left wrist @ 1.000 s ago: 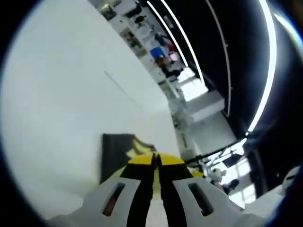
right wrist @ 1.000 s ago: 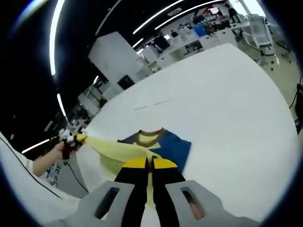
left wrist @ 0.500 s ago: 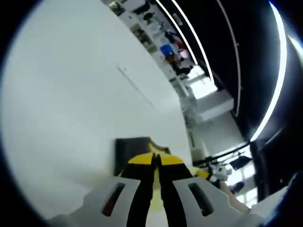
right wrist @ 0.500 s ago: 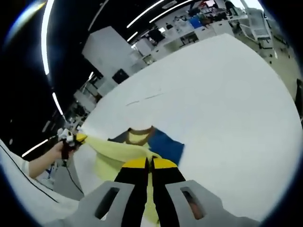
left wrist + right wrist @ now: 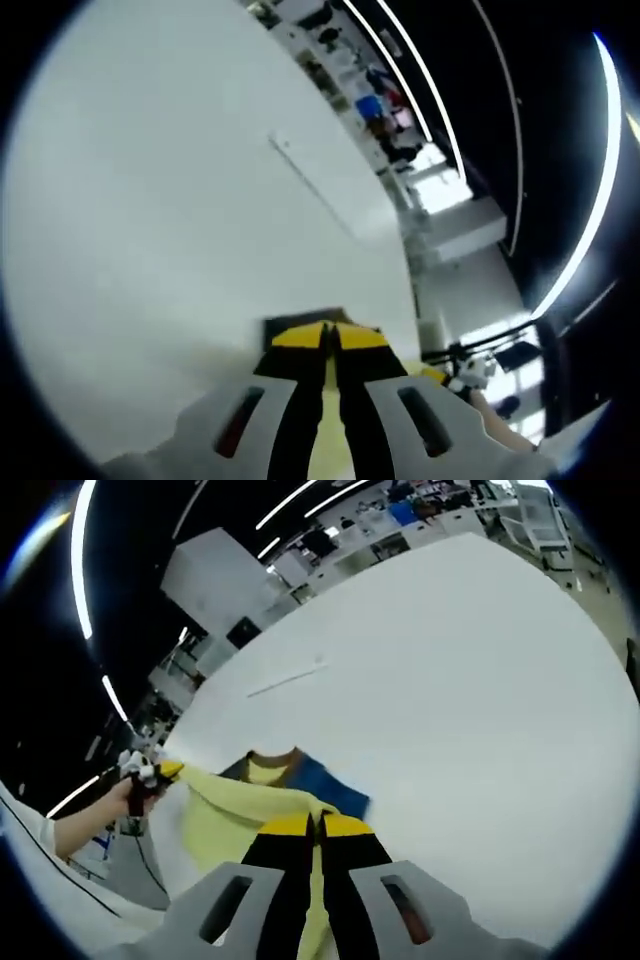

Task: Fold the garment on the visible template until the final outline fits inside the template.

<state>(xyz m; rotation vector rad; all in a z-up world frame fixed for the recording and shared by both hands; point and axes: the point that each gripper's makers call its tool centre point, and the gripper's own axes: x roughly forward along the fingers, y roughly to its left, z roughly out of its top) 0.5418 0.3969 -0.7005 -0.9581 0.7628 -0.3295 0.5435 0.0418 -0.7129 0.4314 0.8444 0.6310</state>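
In the right gripper view the right gripper (image 5: 315, 825) has its jaws pressed together on a corner of the pale yellow garment (image 5: 245, 810), and the cloth stretches from there toward nine o'clock, where the left gripper (image 5: 150, 772) pinches the other end above the person's hand (image 5: 118, 802). In the left gripper view the left gripper (image 5: 328, 338) likewise has its jaws shut tight on yellow cloth. The held edge looks lifted off the white table (image 5: 470, 680), with a blue part and a brownish collar band (image 5: 272, 753) of the garment lying just past it. By my reading the fold is mid-way: one edge is up and being carried, nothing is laid flat yet, and the final outline is still to be made. Farther out, at twelve o'clock on the table, a thin line mark (image 5: 285, 680) may belong to the template, but its full shape cannot be made out. Much of the garment is hidden behind the jaws in both views, so its overall layout is hard to judge.
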